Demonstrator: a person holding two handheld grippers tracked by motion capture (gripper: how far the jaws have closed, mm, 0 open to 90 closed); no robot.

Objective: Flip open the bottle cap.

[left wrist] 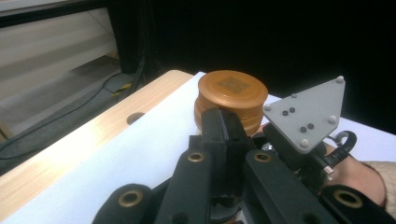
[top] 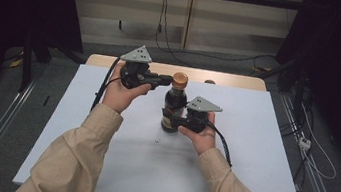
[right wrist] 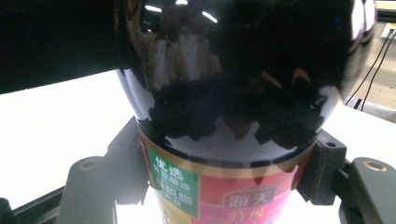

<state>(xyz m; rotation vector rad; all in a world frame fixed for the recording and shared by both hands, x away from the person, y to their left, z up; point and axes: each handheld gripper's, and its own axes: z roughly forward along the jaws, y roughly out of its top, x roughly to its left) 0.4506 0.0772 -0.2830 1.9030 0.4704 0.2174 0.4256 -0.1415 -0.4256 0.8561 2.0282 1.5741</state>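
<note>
While the dark bottle (top: 172, 109) stands upright near the middle of the table (top: 251, 153), somewhat toward its far edge, both tools are on it. Bottle: glossy black body, red and green label (right wrist: 219, 196), orange cap (top: 180, 80).

Right gripper (top: 178, 121): jaws clamped on the bottle's body at label height, one pad on each side, steadying it from the near right.

Left gripper (left wrist: 224, 126): comes in level from the left at cap height; jaws together, tips touching or just short of the cap's side — cannot tell which. Cap not between them.

Step in hand, by my reading: bracing the bottle ahead of working the cap. Cap on, looks seated.

Next move would need the left jaws to part, straddle the cap squarely, close, then twist, with the right grip firm so the bottle doesn't spin or tip.
</note>
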